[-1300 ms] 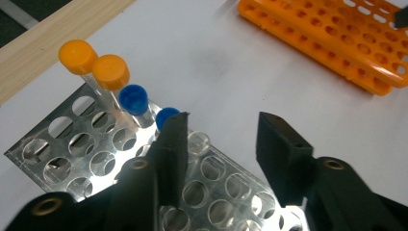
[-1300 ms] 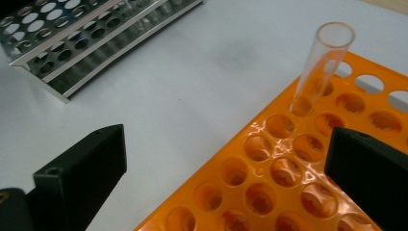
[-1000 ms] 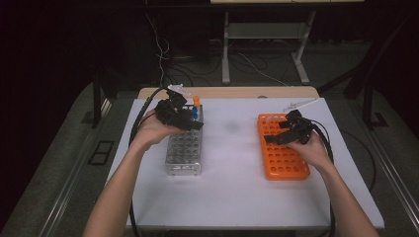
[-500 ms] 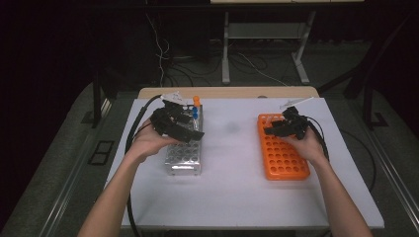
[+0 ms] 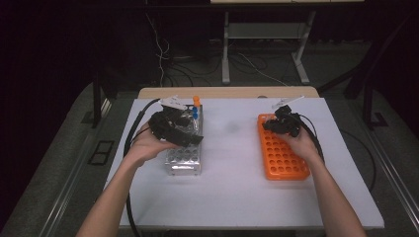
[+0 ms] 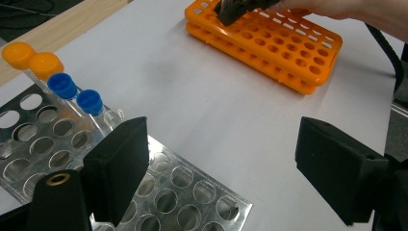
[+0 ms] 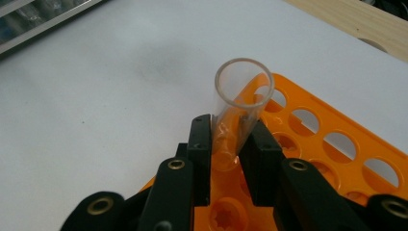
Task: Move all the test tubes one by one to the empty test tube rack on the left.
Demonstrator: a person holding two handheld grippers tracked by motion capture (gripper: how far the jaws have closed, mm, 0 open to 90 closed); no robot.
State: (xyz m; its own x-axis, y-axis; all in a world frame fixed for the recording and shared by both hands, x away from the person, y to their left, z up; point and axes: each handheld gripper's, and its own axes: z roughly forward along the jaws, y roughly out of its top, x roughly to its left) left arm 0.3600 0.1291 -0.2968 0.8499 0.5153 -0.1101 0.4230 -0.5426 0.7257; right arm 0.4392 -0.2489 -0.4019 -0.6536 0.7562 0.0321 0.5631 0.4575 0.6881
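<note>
My right gripper [image 7: 230, 139] had its jaws clamped on a clear uncapped tube [image 7: 236, 113], tilted, at the far corner of the orange rack [image 7: 332, 139]; the same gripper [image 5: 282, 123] appeared over that rack's far end [image 5: 284, 160] in the high view. My left gripper [image 6: 221, 178] hovered with jaws wide apart and empty over the metal rack [image 6: 183, 192], which carried two blue-capped tubes [image 6: 77, 94] and two orange-capped tubes [image 6: 31, 57] at its far end. Both racks stood well apart on the white table [image 5: 237, 182].
</note>
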